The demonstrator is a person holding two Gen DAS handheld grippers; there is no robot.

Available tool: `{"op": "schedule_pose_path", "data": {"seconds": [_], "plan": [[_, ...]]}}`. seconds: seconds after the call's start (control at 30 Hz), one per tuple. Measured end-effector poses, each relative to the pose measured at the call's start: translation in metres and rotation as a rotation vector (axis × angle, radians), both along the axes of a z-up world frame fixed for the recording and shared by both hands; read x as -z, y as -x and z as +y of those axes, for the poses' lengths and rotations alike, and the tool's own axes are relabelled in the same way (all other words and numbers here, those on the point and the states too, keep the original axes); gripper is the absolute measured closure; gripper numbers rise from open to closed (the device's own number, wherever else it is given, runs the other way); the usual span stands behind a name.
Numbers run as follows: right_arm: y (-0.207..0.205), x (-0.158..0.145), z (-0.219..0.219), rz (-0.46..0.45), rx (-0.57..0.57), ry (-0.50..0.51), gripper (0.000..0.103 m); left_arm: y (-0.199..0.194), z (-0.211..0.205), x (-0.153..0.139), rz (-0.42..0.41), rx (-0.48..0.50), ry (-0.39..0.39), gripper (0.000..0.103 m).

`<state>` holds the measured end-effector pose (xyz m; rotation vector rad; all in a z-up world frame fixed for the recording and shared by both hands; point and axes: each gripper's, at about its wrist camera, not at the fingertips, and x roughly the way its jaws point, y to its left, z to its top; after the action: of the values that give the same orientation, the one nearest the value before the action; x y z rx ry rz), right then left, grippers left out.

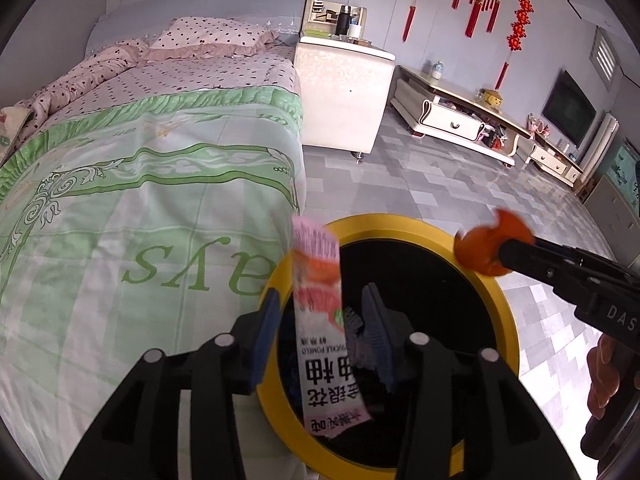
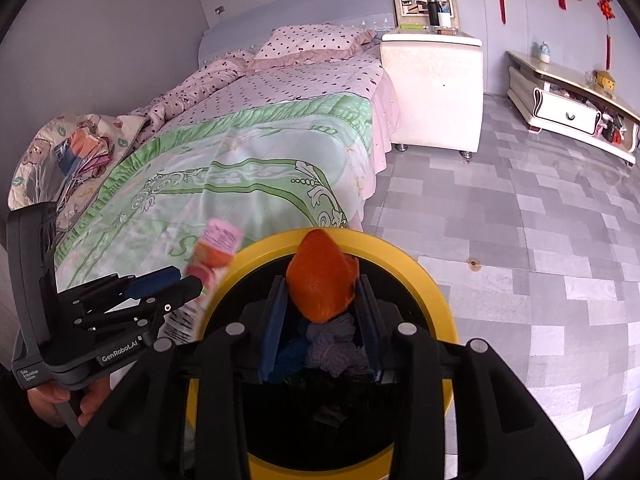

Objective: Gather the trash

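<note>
A round bin with a yellow rim (image 1: pixel 510 320) (image 2: pixel 438 292) stands on the floor beside the bed, black inside. My left gripper (image 1: pixel 320 320) (image 2: pixel 196 280) is open over it; a pink and white drink-mix sachet (image 1: pixel 322 320) (image 2: pixel 216 256) hangs loose between its blue pads, touching neither clearly. My right gripper (image 2: pixel 322 300) (image 1: pixel 496 256) is shut on a piece of orange peel (image 2: pixel 322 276) (image 1: pixel 486 246) above the bin. Grey-purple crumpled stuff (image 2: pixel 334 344) lies inside the bin.
The bed with a green and white cover (image 1: pixel 160 208) (image 2: pixel 240 172) is close on the left. A white nightstand (image 1: pixel 344 92) (image 2: pixel 436 92) stands beyond. A low TV cabinet (image 1: pixel 460 120) lines the far wall. Grey tiled floor (image 2: pixel 520 240) lies to the right.
</note>
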<state>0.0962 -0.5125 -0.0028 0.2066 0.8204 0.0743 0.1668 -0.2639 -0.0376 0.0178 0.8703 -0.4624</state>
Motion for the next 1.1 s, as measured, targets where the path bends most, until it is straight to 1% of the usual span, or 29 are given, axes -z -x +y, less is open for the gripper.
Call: {"op": "schedule_pose_path", "data": {"seconds": [0.03,0.07,0.2,0.33,0.53,0.67,0.87,1.1], "plan": [[0.000,-0.001,0.000,-0.001,0.004,0.000,0.062,0.001,0.001,-0.002,-0.003,-0.002,0.008,0.051],[0.001,-0.001,-0.002,-0.002,0.007,0.000,0.062,0.001,0.003,-0.003,-0.005,-0.002,0.015,0.049],[0.004,-0.002,-0.006,0.001,0.022,-0.003,0.062,0.004,0.013,-0.007,-0.018,-0.018,0.016,0.049],[0.007,-0.004,-0.001,0.000,0.023,0.001,0.062,0.004,0.031,-0.012,-0.020,-0.050,0.029,0.049],[0.007,-0.013,0.025,-0.006,0.000,0.009,0.062,0.009,0.062,-0.022,-0.039,-0.094,0.034,0.049],[0.002,-0.019,0.051,-0.008,-0.026,0.012,0.062,0.015,0.091,-0.031,-0.055,-0.141,0.045,0.049],[-0.009,-0.025,0.108,-0.009,-0.102,0.021,0.061,0.023,0.142,-0.040,-0.075,-0.219,0.048,0.049],[-0.022,-0.025,0.180,-0.003,-0.197,0.028,0.061,0.033,0.218,-0.038,-0.078,-0.335,0.044,0.049]]}}
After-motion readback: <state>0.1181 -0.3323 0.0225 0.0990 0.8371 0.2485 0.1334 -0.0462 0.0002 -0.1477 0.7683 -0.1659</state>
